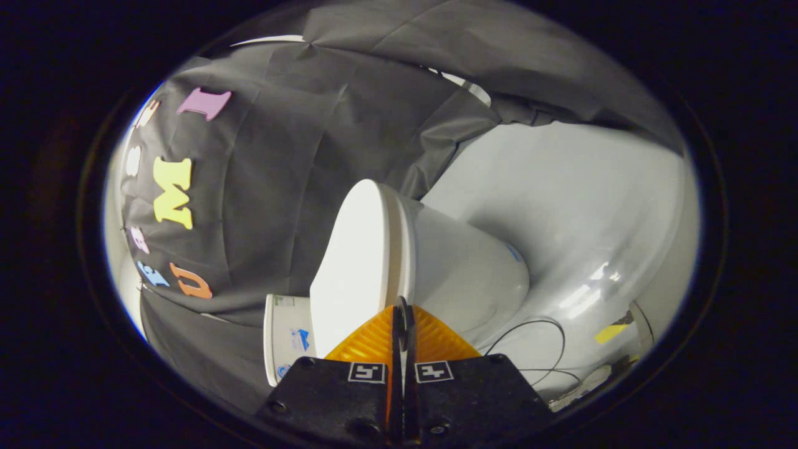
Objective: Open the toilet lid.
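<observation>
Draped black cloth wall (280,206) behind, pale glossy floor (580,206) alongside. Gripper (402,312) with orange fingers (374,340) pressed together, nothing between them, tips just short of the white toilet lid (355,262), apparently at its rim. Lid flat on the seat (405,249) over the bowl (467,274), so not yet lifted: whole opening left.

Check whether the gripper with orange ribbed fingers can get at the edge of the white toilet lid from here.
Probably yes. The gripper has its orange ribbed fingers closed together with nothing between them, tips just short of the white toilet lid edge. Nothing stands between them. The fingers would have to open first to grip.
</observation>
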Tool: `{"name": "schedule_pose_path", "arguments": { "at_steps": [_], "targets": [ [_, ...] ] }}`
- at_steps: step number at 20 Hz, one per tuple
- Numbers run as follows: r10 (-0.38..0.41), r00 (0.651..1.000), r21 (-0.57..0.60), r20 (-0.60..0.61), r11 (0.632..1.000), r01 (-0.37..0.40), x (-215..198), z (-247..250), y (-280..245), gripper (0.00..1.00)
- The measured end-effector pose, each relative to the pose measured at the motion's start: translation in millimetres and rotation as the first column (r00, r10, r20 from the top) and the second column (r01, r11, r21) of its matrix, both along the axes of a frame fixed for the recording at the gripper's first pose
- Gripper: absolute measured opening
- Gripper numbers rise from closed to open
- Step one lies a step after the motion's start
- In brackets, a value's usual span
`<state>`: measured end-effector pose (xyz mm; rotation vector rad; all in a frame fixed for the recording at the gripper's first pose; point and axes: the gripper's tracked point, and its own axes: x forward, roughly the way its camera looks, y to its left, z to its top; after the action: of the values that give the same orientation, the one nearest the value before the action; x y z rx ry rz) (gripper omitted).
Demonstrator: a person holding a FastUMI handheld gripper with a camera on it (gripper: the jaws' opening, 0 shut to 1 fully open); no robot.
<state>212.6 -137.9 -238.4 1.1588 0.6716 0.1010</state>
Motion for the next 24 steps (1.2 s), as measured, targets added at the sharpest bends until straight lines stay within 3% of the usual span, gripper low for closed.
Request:
{"name": "schedule_pose_path", "arguments": {
  "at_steps": [12, 24],
  "targets": [
    [-0.009, 1.000, -0.141, 0.002, 0.990, 0.009, -7, 54, 10, 0.04],
    [0.004, 0.996, -0.321, 0.087, 0.947, 0.024, -18, 134, 35, 0.04]
  ]
}}
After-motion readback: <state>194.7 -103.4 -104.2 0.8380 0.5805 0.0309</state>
